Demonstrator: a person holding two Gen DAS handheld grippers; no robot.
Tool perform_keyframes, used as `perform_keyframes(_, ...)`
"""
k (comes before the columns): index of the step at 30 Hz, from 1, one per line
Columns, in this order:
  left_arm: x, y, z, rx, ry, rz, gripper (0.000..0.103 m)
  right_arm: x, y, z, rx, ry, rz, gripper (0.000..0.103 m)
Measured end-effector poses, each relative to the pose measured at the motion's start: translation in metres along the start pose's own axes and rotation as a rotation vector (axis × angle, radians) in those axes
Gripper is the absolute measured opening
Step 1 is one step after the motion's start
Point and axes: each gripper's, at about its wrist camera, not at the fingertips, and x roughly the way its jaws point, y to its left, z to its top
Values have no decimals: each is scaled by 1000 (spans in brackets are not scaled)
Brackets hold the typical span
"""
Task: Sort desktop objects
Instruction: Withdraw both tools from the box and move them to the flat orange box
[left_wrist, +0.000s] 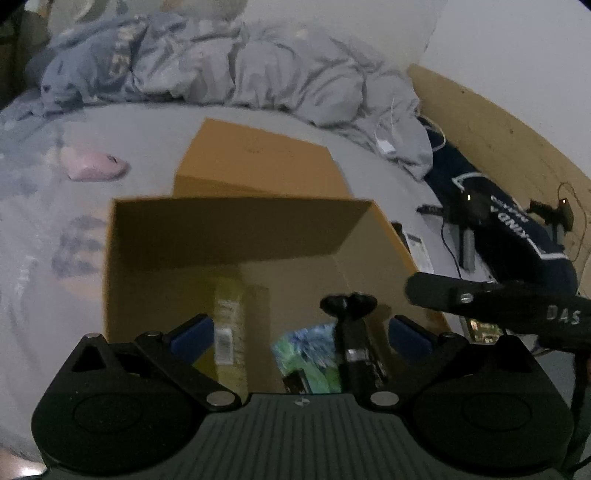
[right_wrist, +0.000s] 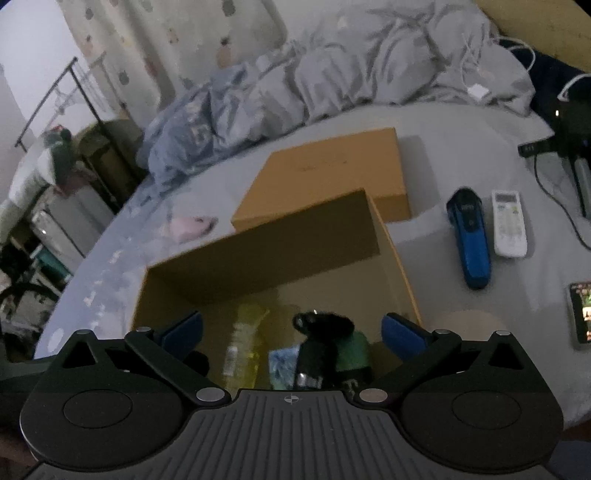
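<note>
Cardboard box (left_wrist: 236, 236) on bed (lid (left_wrist: 258, 158) behind); left gripper (left_wrist: 301, 334) and right gripper (right_wrist: 291, 332) fingers spread, empty, above it.

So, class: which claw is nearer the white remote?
Right. The right claw hangs over the open box, the white remote lying off to its right; the left claw hangs farther left.

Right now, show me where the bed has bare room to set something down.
Free sheet lies between the open box and the blue shaver, and left of the box below the pink mouse. Crowded: the right side, where shaver, white remote and phone sit close together. Inside the box, the near floor is filled; the far floor is bare.
</note>
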Motion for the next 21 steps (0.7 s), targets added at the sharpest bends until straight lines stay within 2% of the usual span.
perform_keyframes(5,-17,9,10,-30,-81,26,103,-16,4,13,31,-54,31,103)
perform_keyframes(10,-33,14,15,-55,-143,7,103,-25,7,23,47,-90,58,103)
perform_keyframes(17,-52,21,29,-87,-223,57,103,-34,17,32,60,-123,96,103)
perform_keyframes(21,-62,24,37,-110,-268,56,103,-38,22,39,64,-146,105,103)
